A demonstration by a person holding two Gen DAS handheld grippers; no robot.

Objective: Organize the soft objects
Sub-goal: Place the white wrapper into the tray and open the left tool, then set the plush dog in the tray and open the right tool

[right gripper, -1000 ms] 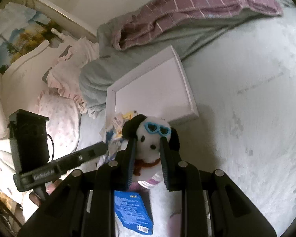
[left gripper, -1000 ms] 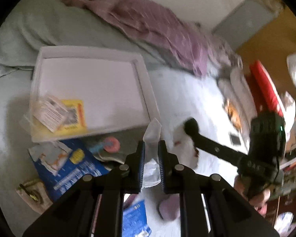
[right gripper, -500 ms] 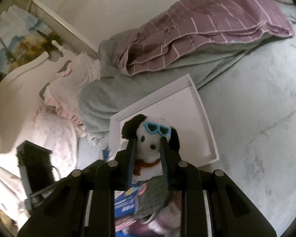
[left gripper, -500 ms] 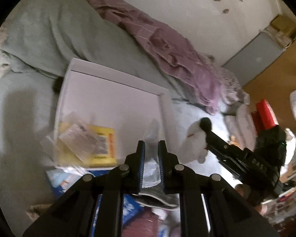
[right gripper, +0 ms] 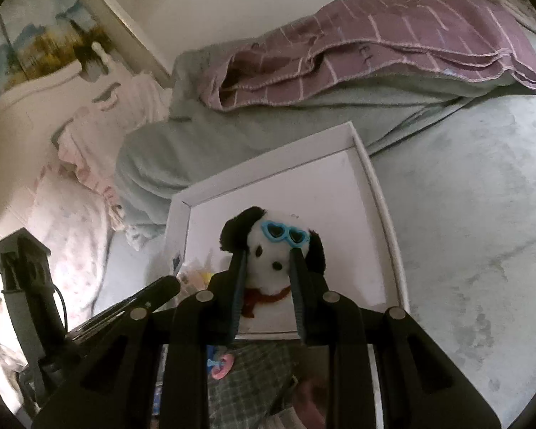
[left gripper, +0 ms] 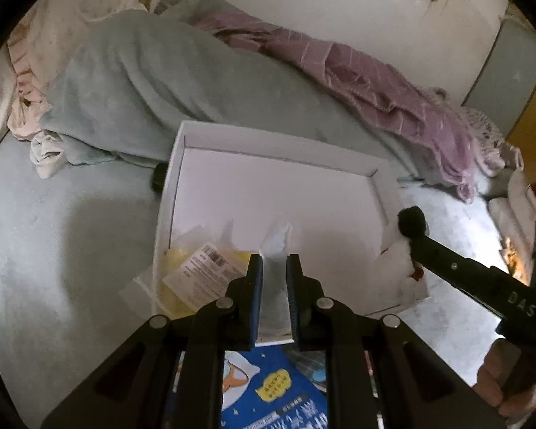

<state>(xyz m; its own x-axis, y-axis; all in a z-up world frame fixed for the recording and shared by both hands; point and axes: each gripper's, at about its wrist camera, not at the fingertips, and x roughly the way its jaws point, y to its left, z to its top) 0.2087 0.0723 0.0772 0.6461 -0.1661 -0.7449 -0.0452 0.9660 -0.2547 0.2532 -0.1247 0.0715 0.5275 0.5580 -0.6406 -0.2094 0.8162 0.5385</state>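
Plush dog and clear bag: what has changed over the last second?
Both tools carried their loads forward over the white tray: the right tool the plush dog, the left tool the clear bag. Both grips stayed shut; nothing was released.

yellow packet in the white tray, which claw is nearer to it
Left. The left claw hangs right beside the yellow packet, holding a clear bag; the right claw, clamped on the plush dog, sits farther along the white tray.

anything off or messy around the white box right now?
Yes. Paper packets spill over the near left corner of the white box, half in, half out. The box sits askew against the rumpled green blanket. The plush dog and the clear bag are gripped, not yet put down.
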